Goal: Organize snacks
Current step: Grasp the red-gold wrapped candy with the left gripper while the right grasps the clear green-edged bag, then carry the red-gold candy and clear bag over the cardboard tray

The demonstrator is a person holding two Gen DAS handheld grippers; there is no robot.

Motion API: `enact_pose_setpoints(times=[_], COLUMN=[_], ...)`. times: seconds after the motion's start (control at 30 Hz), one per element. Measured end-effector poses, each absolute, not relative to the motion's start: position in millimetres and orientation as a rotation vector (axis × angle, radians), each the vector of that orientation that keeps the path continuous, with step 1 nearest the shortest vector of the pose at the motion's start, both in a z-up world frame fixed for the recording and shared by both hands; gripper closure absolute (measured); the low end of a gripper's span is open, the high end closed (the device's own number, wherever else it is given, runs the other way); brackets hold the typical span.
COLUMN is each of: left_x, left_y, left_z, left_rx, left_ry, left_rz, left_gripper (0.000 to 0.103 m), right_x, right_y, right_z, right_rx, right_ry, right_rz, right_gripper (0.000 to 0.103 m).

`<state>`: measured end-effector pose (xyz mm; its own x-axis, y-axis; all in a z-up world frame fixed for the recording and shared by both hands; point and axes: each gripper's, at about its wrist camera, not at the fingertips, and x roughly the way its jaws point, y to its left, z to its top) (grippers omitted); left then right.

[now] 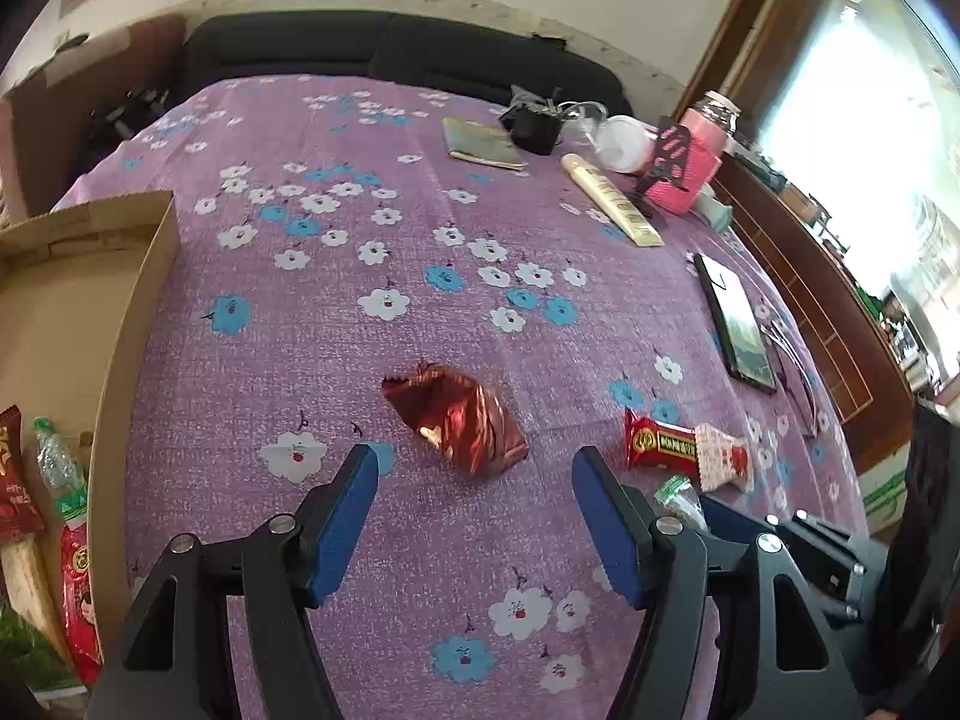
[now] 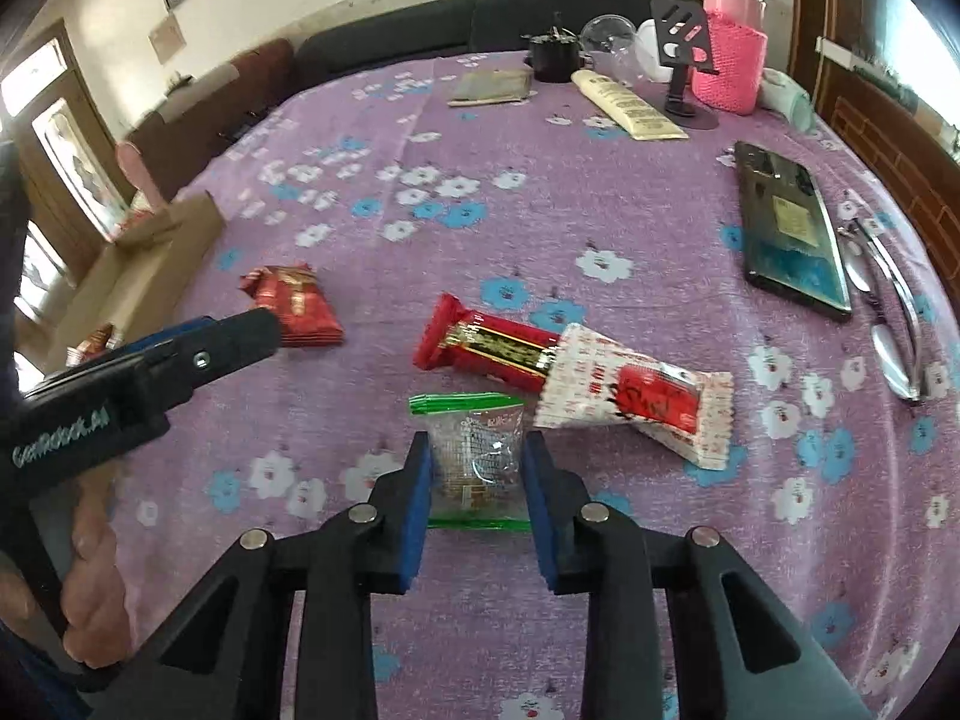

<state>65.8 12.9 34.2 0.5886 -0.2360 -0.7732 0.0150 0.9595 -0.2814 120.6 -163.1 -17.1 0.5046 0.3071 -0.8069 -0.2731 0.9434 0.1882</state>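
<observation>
Surface point(image 1: 420, 138) in purple floral cloth; box point(image 1: 90, 300) at 9 o'clock, already holding snacks. Phone point(image 2: 792, 228) and glasses point(image 2: 894, 312) at 2 o'clock. "GenRobot.AI" printed on left gripper point(image 1: 474, 498), jaws open over dark-red pack point(image 1: 462, 420). Right gripper point(image 2: 477, 474) jaws clamped on clear packet point(image 2: 474, 456), just beside red bar point(image 2: 486, 348) and white pack point(image 2: 636, 396).

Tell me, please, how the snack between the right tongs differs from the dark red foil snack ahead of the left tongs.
The clear snack packet has green-edged seals and shows its contents; the dark red foil snack is opaque and shiny. The clear one lies flat between the right tongs; the crumpled foil one lies free beyond the open left tongs. Both rest on the floral tablecloth.
</observation>
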Motion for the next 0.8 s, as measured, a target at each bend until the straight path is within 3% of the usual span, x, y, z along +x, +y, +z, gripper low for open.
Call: enact_pose_setpoints(times=[0.33, 0.4, 0.6, 0.8], left_x=[106, 110, 97, 60], left_y=[-4, -5, -6, -1], left_z=[26, 17, 12, 21], left_rx=[-0.214, -0.217, -0.171, -0.166], left_ry=[1.004, 1.019, 0.977, 0.957], left_rz=[0.003, -0.005, -0.04, -0.108], left_gripper=[0.034, 0.056, 0.065, 0.066], right_x=[116, 116, 115, 113], right_y=[-172, -172, -171, -167], right_z=[-5, -4, -2, -2], right_rx=[0.097, 0.101, 0.102, 0.093], right_ry=[0.938, 0.935, 0.926, 0.914], right_rz=[0.355, 0.357, 0.366, 0.39], right_gripper=[0.075, 0.075, 0.075, 0.075])
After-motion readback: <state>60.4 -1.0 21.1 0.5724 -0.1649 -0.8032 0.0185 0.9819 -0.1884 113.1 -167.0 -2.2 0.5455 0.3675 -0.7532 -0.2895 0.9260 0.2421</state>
